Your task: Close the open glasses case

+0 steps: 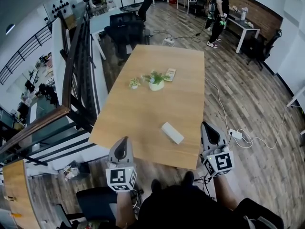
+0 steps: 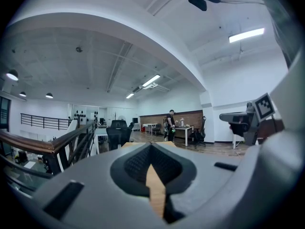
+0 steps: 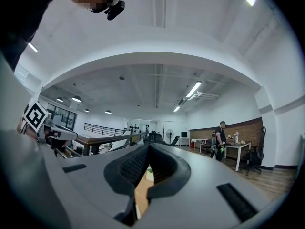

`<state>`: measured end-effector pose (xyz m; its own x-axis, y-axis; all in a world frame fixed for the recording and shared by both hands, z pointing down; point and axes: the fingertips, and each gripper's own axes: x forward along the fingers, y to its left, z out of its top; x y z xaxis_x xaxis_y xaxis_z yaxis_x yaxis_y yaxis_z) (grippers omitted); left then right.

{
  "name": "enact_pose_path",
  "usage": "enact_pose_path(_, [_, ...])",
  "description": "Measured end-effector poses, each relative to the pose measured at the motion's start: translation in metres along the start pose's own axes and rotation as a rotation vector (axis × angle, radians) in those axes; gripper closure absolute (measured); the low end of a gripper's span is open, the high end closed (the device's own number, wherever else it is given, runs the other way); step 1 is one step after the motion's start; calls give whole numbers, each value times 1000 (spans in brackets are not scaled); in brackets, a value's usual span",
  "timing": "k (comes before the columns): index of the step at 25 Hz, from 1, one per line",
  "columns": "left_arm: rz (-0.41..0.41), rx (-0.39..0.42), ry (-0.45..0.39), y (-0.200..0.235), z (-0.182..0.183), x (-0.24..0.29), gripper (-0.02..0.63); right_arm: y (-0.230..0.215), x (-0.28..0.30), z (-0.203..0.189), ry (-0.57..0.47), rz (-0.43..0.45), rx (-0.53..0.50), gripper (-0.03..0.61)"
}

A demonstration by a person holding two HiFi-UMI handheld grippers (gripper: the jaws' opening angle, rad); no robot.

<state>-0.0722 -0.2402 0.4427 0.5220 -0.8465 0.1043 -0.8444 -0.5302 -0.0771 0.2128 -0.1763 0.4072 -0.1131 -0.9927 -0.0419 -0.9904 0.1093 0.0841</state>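
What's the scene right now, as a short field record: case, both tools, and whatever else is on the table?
glasses case: white, lying by the table's near edge, looks closed
left tool: shut, empty, at the near edge, apart from the case
right tool: shut, empty, by the table's near right corner, not touching the case
table: wooden; potted plants and a flat packet mid-table
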Motion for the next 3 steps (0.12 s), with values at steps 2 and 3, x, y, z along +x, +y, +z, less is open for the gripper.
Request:
enact_pose_path(2, [-1,-1,0,-1,0,1,615,-1,0,0,-9,-1,6,566])
enact_pose_path(3, [-1,-1,0,-2,-1,1,615,-1,0,1,-12,-1,7,566])
